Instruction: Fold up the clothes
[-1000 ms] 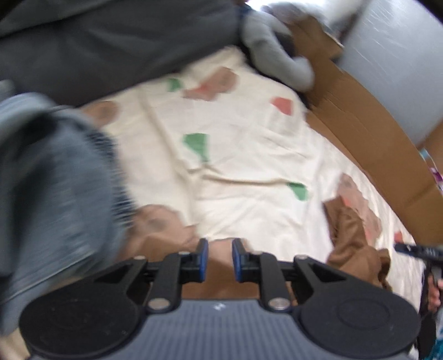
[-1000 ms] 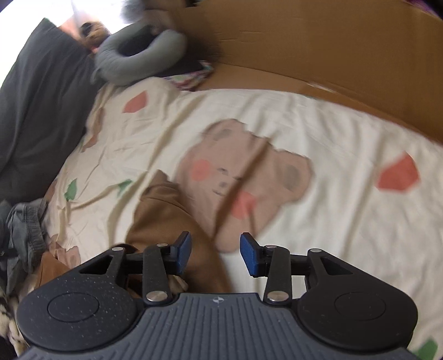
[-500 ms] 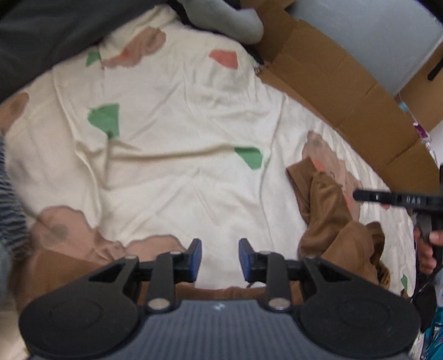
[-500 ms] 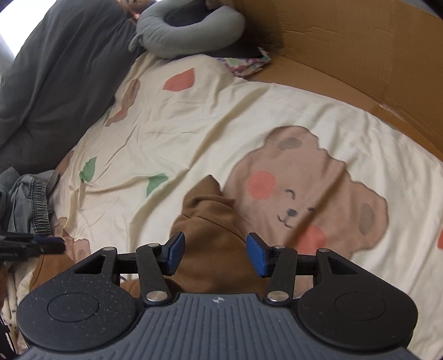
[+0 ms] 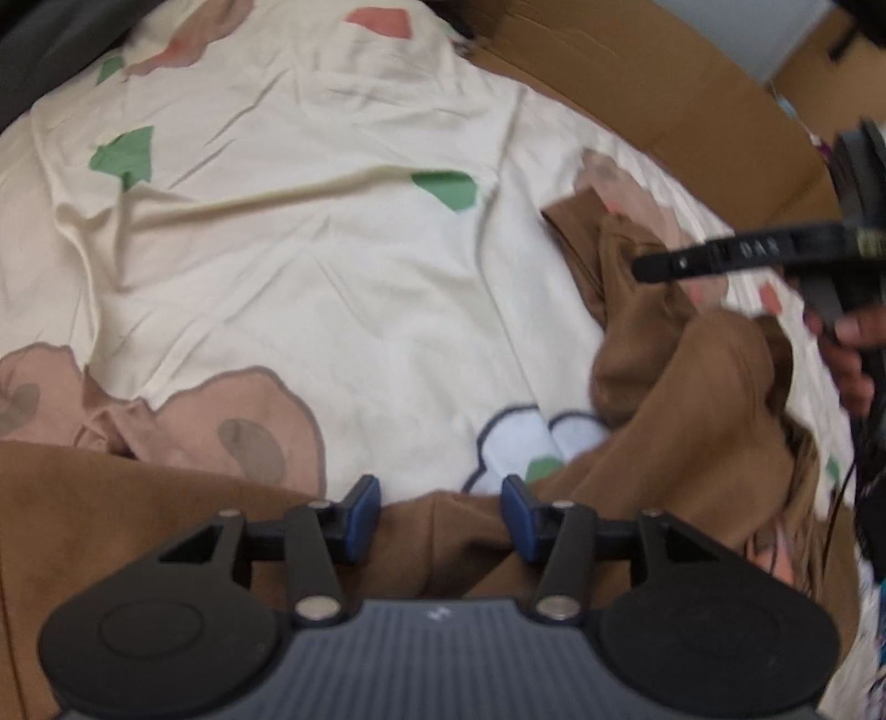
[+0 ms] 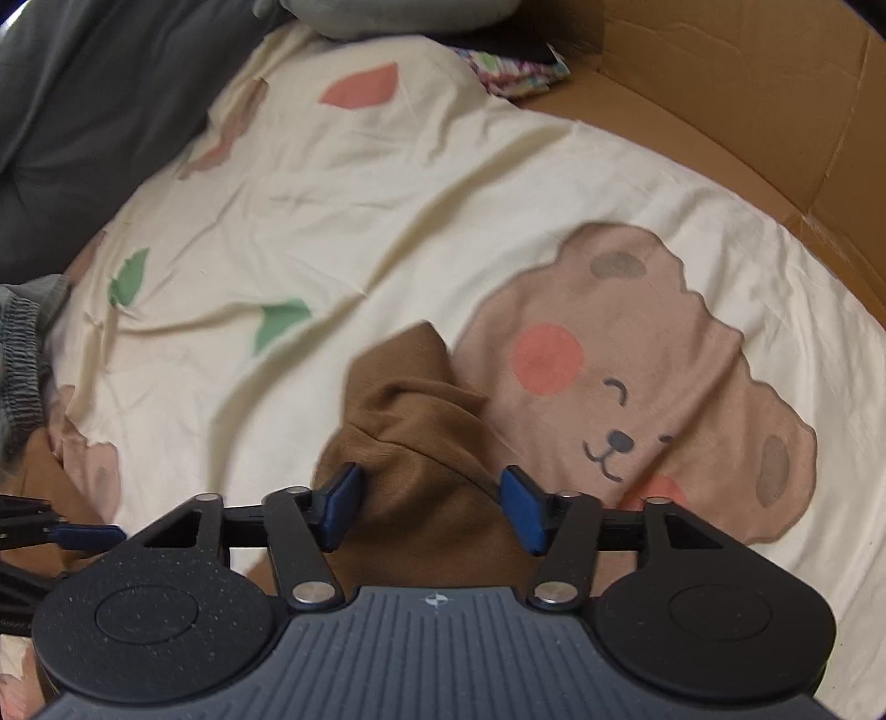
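Bear-print sheet w/ crumpled brown garment.

crumpled brown fabric garment cut off by the lower frame edges, grey pillow cropped at top, left view motion-blurred

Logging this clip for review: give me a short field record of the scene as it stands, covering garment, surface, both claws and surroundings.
garment: brown garment, crumpled, not yet folded
surface: cream bedsheet printed with a bear face and coloured shapes
left claw: left claw open, over the brown fabric edge
right claw: right claw open, straddling a bunched part of the garment, nothing clamped
surroundings: cardboard along the far side; dark grey cloth at far left; grey ribbed garment at the left edge
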Action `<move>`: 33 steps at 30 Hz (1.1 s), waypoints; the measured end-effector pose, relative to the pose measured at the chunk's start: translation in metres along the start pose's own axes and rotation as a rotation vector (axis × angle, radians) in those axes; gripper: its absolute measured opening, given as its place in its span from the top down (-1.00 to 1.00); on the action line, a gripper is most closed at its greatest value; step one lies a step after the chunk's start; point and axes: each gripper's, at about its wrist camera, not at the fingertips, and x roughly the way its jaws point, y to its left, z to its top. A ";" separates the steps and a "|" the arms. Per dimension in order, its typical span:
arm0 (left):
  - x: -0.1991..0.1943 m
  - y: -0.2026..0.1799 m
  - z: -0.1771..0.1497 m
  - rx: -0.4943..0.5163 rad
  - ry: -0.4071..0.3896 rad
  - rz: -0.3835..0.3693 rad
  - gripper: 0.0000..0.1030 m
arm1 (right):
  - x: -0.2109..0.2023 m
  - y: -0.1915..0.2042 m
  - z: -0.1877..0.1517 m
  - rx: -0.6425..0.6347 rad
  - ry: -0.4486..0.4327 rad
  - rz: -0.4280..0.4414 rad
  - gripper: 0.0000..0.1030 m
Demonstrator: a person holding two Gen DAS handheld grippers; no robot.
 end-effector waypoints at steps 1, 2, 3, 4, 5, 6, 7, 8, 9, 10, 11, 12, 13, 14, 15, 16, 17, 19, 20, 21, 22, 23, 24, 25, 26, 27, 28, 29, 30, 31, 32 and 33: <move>0.000 -0.001 -0.002 0.017 0.005 0.000 -0.06 | 0.000 -0.003 -0.002 0.004 0.006 0.004 0.66; 0.000 -0.003 -0.004 0.034 0.010 0.000 -0.08 | 0.000 -0.007 -0.004 0.008 0.011 0.007 0.74; 0.000 -0.004 -0.005 0.048 0.013 0.002 -0.08 | -0.004 -0.011 -0.005 0.018 0.002 0.008 0.85; 0.000 -0.005 -0.006 0.060 0.014 0.006 -0.08 | -0.008 -0.014 -0.007 0.030 -0.010 0.007 0.87; 0.001 -0.006 -0.007 0.070 0.015 0.009 -0.05 | -0.012 -0.018 -0.008 0.041 -0.021 0.007 0.88; 0.001 -0.007 -0.008 0.078 0.017 0.015 -0.04 | -0.016 -0.022 -0.009 0.053 -0.033 0.006 0.89; 0.001 -0.008 -0.008 0.087 0.019 0.023 0.09 | -0.020 -0.025 -0.010 0.065 -0.044 0.006 0.89; 0.001 -0.009 -0.008 0.096 0.021 0.031 0.37 | -0.024 -0.029 -0.012 0.076 -0.056 0.005 0.90; 0.001 -0.009 -0.009 0.099 0.023 0.036 0.51 | -0.028 -0.033 -0.013 0.088 -0.067 0.005 0.90; 0.000 -0.008 -0.009 0.096 0.026 0.037 0.69 | -0.033 -0.037 -0.014 0.098 -0.079 -0.003 0.90; -0.001 -0.006 -0.009 0.090 0.027 0.037 0.83 | -0.038 -0.042 -0.015 0.108 -0.092 -0.015 0.90; -0.003 -0.004 -0.008 0.082 0.023 0.035 0.86 | -0.044 -0.047 -0.016 0.118 -0.103 -0.028 0.90; -0.005 -0.002 -0.008 0.077 0.014 0.035 0.88 | -0.050 -0.053 -0.017 0.131 -0.116 -0.041 0.90; -0.008 -0.001 -0.008 0.072 0.006 0.036 0.89 | -0.056 -0.059 -0.020 0.144 -0.126 -0.052 0.90; -0.012 0.000 -0.007 0.070 -0.007 0.041 0.90 | -0.061 -0.065 -0.022 0.157 -0.135 -0.065 0.90; -0.017 0.000 -0.006 0.070 -0.028 0.053 0.90 | -0.067 -0.071 -0.025 0.170 -0.144 -0.078 0.90; -0.022 0.001 -0.005 0.070 -0.051 0.066 0.90 | -0.072 -0.077 -0.027 0.182 -0.154 -0.091 0.90; -0.035 0.007 0.001 0.052 -0.097 0.095 0.90 | -0.084 -0.088 -0.033 0.208 -0.177 -0.118 0.90; -0.041 0.010 0.004 0.040 -0.120 0.111 0.90 | -0.090 -0.094 -0.035 0.220 -0.189 -0.131 0.90; -0.048 0.014 0.007 0.028 -0.143 0.127 0.90 | -0.096 -0.099 -0.038 0.235 -0.199 -0.142 0.90; -0.055 0.018 0.010 0.017 -0.165 0.143 0.91 | -0.102 -0.105 -0.041 0.250 -0.209 -0.152 0.90; -0.062 0.023 0.013 0.006 -0.186 0.161 0.91 | -0.107 -0.110 -0.043 0.264 -0.220 -0.161 0.90; -0.069 0.027 0.016 -0.004 -0.207 0.178 0.91 | -0.112 -0.114 -0.045 0.278 -0.231 -0.170 0.90; -0.074 0.031 0.020 -0.012 -0.228 0.195 0.91 | -0.117 -0.119 -0.048 0.292 -0.242 -0.179 0.90; -0.079 0.034 0.024 -0.021 -0.247 0.209 0.91 | -0.122 -0.123 -0.050 0.306 -0.254 -0.188 0.90; -0.083 0.038 0.027 -0.030 -0.265 0.220 0.91 | -0.127 -0.128 -0.052 0.320 -0.265 -0.197 0.90; -0.087 0.041 0.030 -0.039 -0.282 0.230 0.91 | -0.132 -0.132 -0.054 0.332 -0.276 -0.205 0.90; -0.090 0.044 0.032 -0.047 -0.297 0.239 0.91 | -0.136 -0.135 -0.056 0.343 -0.287 -0.211 0.90; -0.094 0.046 0.034 -0.054 -0.312 0.248 0.91 | -0.140 -0.139 -0.057 0.355 -0.296 -0.216 0.90; -0.097 0.048 0.037 -0.060 -0.326 0.256 0.91 | -0.144 -0.142 -0.058 0.367 -0.306 -0.220 0.90; -0.100 0.049 0.039 -0.065 -0.340 0.263 0.91 | -0.147 -0.144 -0.059 0.375 -0.314 -0.222 0.90; -0.103 0.051 0.041 -0.068 -0.353 0.269 0.91 | -0.150 -0.146 -0.060 0.384 -0.321 -0.223 0.90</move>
